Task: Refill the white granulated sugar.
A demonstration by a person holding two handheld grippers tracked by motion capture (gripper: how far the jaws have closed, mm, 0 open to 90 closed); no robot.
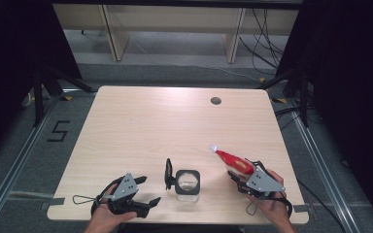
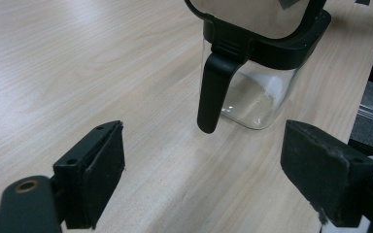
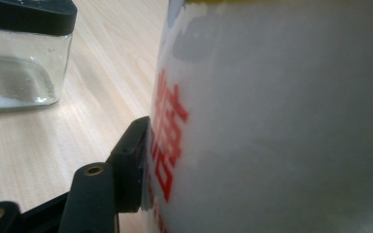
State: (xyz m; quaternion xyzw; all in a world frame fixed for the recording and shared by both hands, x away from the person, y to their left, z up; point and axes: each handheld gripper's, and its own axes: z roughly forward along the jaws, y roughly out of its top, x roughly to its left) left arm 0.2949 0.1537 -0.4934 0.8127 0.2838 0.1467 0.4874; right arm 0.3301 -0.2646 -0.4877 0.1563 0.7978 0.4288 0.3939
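The right gripper (image 1: 239, 180) fingers clamp the red-and-white squeeze bottle (image 1: 233, 160), nozzle aimed at 11 o'clock; the lidded square glass jar (image 1: 188, 182) sits at its 9 o'clock on the bench (image 1: 150, 126); the left gripper (image 1: 148, 190) fingers gape wide, empty.

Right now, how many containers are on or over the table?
2. A glass jar with its black lid flipped open stands near the table's front edge, between both grippers. A red and white bottle is held in the right gripper, at the front right.
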